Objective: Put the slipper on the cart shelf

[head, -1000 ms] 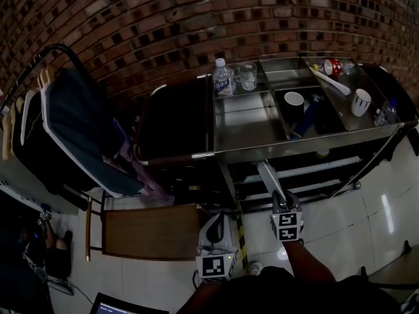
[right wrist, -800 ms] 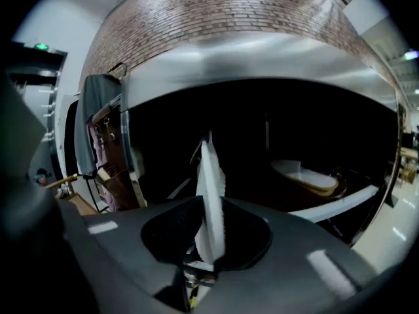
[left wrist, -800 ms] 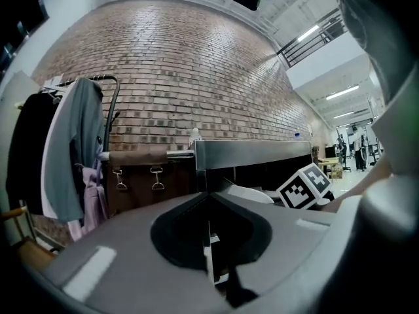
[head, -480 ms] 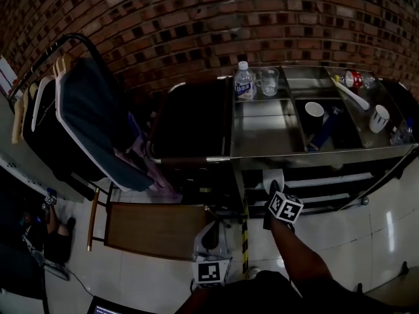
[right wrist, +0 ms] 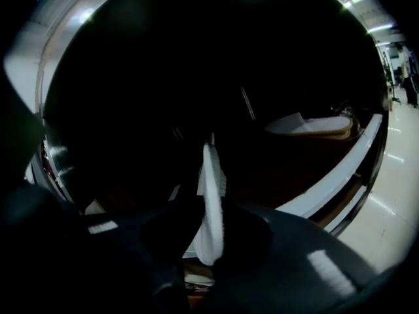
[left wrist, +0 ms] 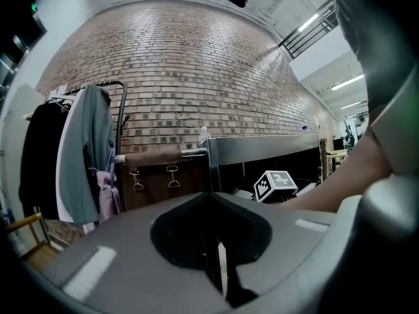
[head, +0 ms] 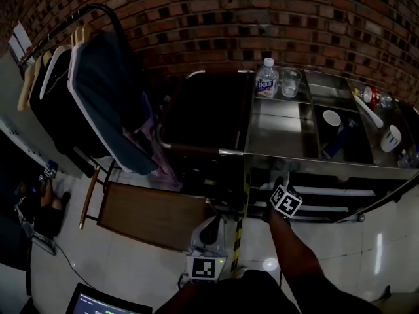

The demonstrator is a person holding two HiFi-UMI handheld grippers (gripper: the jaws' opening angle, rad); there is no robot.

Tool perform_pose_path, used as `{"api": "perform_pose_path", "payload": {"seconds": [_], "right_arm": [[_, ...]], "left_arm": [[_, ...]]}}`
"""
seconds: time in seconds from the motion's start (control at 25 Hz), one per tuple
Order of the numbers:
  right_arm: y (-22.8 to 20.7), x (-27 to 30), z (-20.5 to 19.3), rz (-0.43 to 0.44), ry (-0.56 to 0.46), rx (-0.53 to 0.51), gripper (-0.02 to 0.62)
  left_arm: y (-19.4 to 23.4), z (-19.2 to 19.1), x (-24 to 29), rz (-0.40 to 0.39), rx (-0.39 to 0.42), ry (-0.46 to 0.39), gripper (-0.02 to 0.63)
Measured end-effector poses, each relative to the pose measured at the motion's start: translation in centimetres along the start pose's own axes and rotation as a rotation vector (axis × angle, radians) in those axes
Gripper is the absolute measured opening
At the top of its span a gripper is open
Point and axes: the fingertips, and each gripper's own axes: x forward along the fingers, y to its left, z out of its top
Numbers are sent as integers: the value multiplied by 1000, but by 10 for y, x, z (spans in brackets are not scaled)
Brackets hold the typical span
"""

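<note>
My right gripper (head: 280, 187) reaches under the steel cart (head: 281, 136) toward its dark lower shelf (head: 327, 191); its marker cube shows, the jaws are hidden there. In the right gripper view the right gripper (right wrist: 211, 175) is shut on a white slipper (right wrist: 211, 208), held edge-on inside the shadowed shelf space. A second white slipper (right wrist: 308, 124) lies flat on the shelf further in, to the right. My left gripper (head: 209, 237) hangs low near my body; its jaws meet with nothing between them (left wrist: 218, 267).
On the cart top stand a water bottle (head: 266, 78), a glass (head: 290, 84), a cup (head: 332, 118) and a mug (head: 391, 137). A clothes rack with hanging garments (head: 98, 103) and a wooden chair (head: 150, 214) stand at the left. A brick wall is behind.
My right gripper has moved forward with the slipper from above the floor to the cart's lower shelf. The head view has swung left. The left gripper stays low.
</note>
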Motion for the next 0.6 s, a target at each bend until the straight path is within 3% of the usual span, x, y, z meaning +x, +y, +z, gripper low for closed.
{"api": "perform_pose_path", "payload": {"seconds": [0.32,0.6], "right_arm": [[-6,16,1,-21,-8,-46,75],[-11,21,5,-82,-30,-184,141]], "left_arm": [[-8,-12,4,-17,-25,15,11],[-8,-15,2,-25,-63,27,11]]}}
